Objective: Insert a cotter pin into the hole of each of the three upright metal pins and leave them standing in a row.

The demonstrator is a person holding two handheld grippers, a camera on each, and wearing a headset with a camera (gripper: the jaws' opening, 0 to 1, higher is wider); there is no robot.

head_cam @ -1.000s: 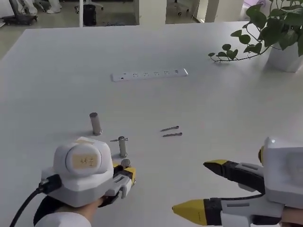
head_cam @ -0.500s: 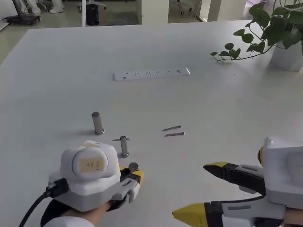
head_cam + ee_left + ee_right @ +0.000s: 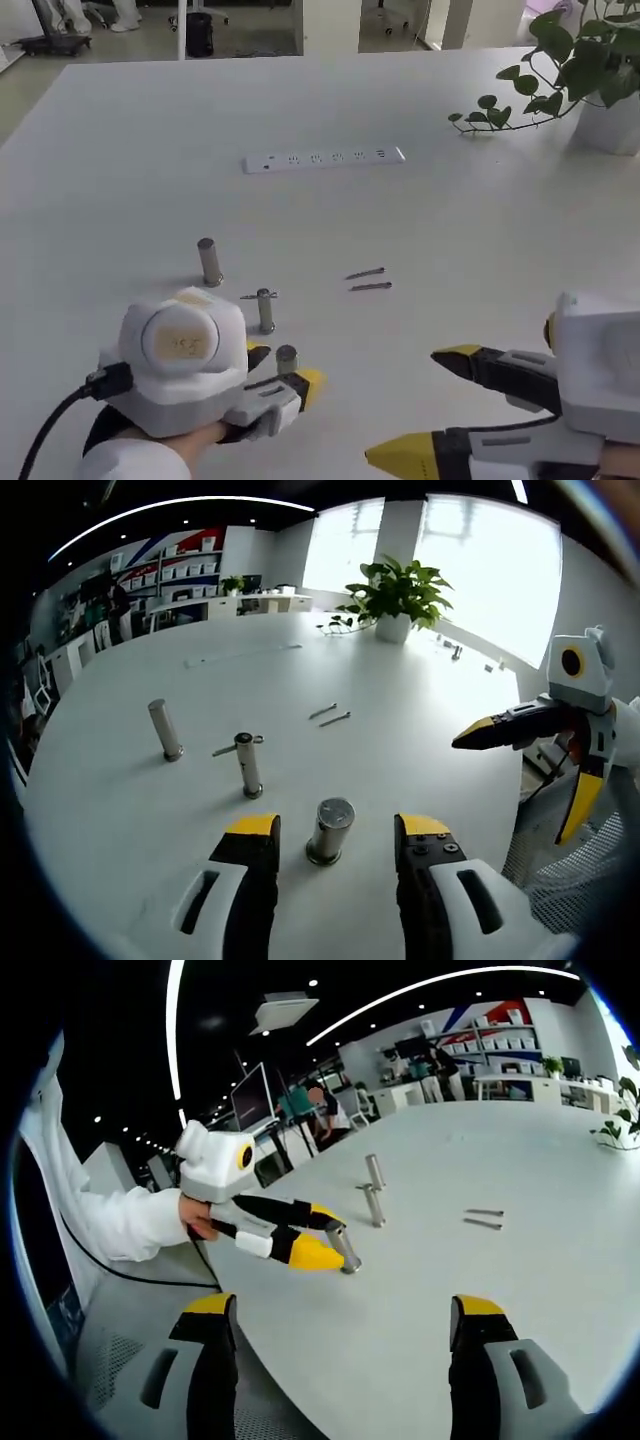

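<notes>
Three metal pins stand in a slanted row on the white table: a far pin [image 3: 208, 261], a middle pin [image 3: 265, 310] with a cotter pin through its top, and a near pin [image 3: 287, 360]. My left gripper [image 3: 285, 366] is open, its yellow jaws on either side of the near pin [image 3: 330, 830] without touching it. Two loose cotter pins [image 3: 366, 280] lie to the right. My right gripper [image 3: 412, 403] hovers open and empty at the lower right, apart from the pins.
A white power strip [image 3: 323, 158] lies across the middle of the table [image 3: 470, 230]. A potted plant [image 3: 590, 60] stands at the far right corner. Chairs and shelves lie beyond the table.
The left gripper slid the near pin a little to the right, then spread its jaws; the pin now stands free. The right gripper stayed put.
</notes>
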